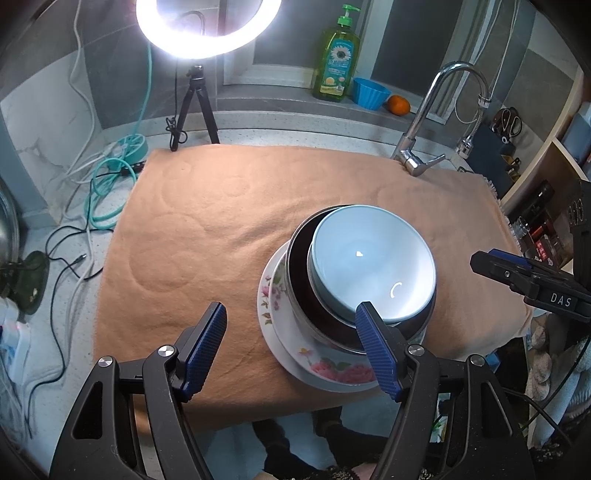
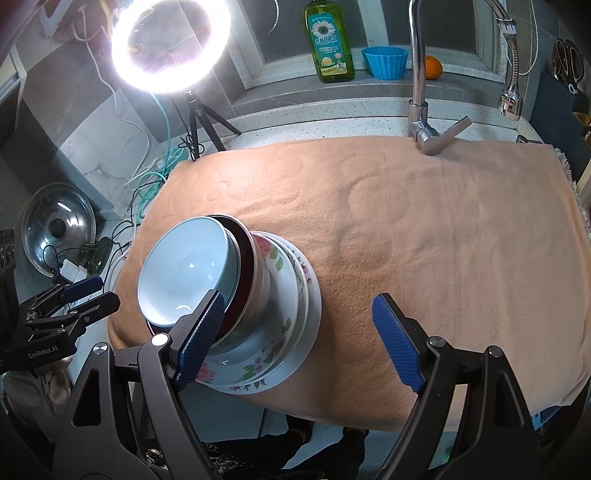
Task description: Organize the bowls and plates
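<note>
Blue-padded fingers (image 1: pixel 205 350) of the left gripper (image 1: pixel 291 347) stand wide apart with nothing between them, above the near edge of the peach towel (image 1: pixel 207 229). The right gripper (image 2: pixel 295 339) also has its fingers (image 2: pixel 397 343) spread apart and holds nothing; its left finger shows in front of the stack of dishes without gripping it.

Just beyond the fingers, the stack stands on the towel near its front edge. A light blue bowl (image 1: pixel 373 262) sits on top, inside a dark bowl (image 1: pixel 299 280), and both rest on flowered plates (image 1: pixel 325 363).

Farther out, the towel covers the worktop (image 1: pixel 258 129) up to the faucet (image 1: pixel 436 110). Behind stand a lit ring light (image 1: pixel 207 26) on a tripod, a green soap bottle (image 1: pixel 336 62), a blue cup (image 1: pixel 369 92) and an orange (image 1: pixel 399 104).
</note>
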Available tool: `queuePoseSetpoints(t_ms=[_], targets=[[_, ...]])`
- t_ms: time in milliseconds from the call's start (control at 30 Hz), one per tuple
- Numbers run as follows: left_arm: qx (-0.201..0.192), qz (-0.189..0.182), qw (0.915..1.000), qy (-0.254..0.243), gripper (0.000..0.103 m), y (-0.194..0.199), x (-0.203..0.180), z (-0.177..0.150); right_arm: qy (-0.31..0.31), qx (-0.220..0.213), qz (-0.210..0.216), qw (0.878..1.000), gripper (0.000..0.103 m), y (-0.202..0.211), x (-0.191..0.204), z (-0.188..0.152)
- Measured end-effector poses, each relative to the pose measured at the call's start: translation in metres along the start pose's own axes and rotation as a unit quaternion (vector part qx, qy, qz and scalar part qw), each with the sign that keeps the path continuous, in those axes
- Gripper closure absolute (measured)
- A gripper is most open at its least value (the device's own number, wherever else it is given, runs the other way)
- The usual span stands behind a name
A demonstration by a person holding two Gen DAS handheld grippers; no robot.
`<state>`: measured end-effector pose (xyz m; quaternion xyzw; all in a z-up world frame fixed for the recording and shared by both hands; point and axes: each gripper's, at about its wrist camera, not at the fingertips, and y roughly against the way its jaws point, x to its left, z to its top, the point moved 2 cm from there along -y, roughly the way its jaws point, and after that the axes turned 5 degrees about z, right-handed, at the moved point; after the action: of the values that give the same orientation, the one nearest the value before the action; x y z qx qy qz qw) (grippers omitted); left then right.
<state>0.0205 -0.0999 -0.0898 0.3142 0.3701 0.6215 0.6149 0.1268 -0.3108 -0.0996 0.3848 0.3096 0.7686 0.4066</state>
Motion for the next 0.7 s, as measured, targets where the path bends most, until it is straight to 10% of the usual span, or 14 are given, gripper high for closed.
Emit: queuePoseSetpoints(t_ms=[700], targets=[[0.003, -0.002, 0.9999, 0.01, 0.031, -0.0019, 0.0058, 0.0023, -0.007, 0.001, -0.001, 1.0, 0.018, -0.0006, -0.0004, -0.004]])
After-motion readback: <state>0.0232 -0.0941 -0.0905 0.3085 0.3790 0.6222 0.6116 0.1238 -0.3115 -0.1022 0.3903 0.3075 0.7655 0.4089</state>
